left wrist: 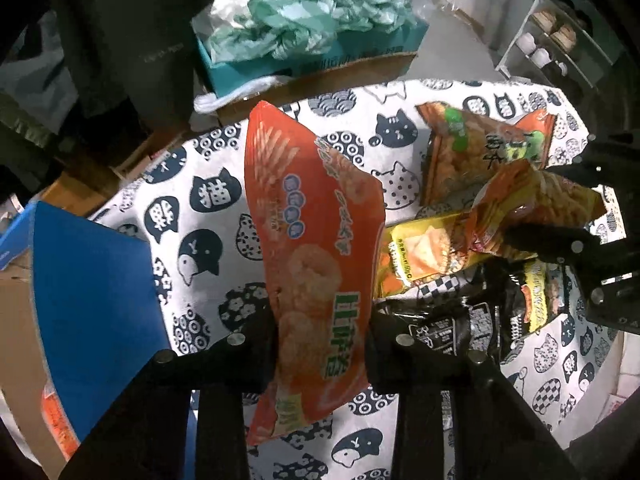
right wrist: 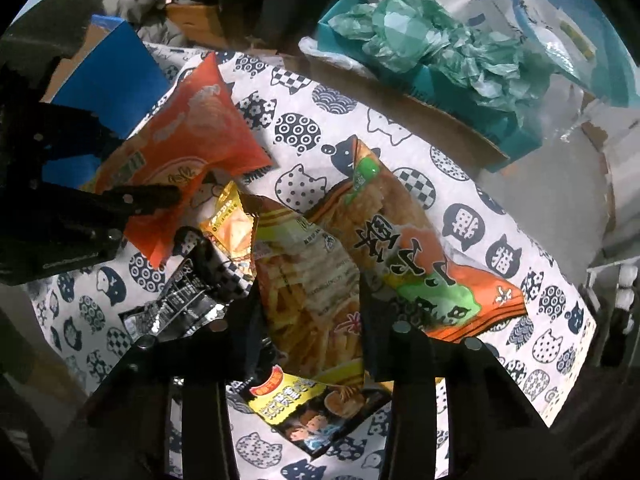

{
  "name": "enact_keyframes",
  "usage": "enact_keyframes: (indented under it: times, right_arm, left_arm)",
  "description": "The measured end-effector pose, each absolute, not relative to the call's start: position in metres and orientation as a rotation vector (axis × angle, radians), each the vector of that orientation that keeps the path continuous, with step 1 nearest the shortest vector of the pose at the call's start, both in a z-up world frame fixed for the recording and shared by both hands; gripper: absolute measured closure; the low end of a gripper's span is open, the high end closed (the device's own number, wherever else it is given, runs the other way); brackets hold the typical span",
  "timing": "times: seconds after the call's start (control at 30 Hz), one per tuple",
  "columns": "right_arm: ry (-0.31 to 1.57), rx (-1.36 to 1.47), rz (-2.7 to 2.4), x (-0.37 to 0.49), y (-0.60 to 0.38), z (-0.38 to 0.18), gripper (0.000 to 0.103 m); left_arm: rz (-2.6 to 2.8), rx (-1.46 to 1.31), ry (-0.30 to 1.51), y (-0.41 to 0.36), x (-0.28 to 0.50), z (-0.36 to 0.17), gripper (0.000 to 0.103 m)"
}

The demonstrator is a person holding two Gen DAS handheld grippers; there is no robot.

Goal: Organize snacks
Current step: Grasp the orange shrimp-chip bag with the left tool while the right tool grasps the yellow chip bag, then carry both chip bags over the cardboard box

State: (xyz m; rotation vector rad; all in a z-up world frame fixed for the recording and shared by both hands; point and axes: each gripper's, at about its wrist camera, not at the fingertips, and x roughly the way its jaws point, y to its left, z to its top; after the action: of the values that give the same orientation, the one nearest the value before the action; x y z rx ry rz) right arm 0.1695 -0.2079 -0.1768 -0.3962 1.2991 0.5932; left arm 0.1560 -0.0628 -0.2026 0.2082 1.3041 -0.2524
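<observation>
Both grippers are matte black. The left gripper (left wrist: pixel 320 344) has two broad, flat fingers carried on angular linkage bars, each joint marked by a round silver screw head. The right gripper (right wrist: pixel 310 320) is built alike: black slab fingers (right wrist: pixel 404 344), straight black bars, and small silver bolts at the pivots.

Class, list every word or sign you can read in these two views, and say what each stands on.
"猫": cat-print tablecloth.
"Y": penguin figure on that cloth.
Green lettering on orange snack bag, in left gripper: unreadable.
Stick-snack packet, in right gripper: too blurred.
</observation>
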Motion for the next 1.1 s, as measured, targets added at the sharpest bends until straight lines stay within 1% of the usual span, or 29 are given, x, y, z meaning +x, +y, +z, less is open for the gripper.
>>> enact_keyframes:
  times: [0.23, 0.5, 1.1]
  right_arm:
    - [1.281, -0.354, 0.561, 0.161, -0.212, -0.164, 0.065]
    - [1.253, -0.323, 0.535, 0.149, -0.212, -0.144, 0.065]
    - [1.155, -0.255, 0.576, 0.121, -0.204, -0.086, 0.065]
  left_arm:
    - [-0.239, 0.203, 1.256, -0.058, 0.137, -0.173, 0.068]
    - [-0.215, 0.191, 1.222, -0.052, 0.12, -0.155, 0.068]
    - [-0.174, 0.207, 1.081, -0.039, 0.072, -0.089, 0.068]
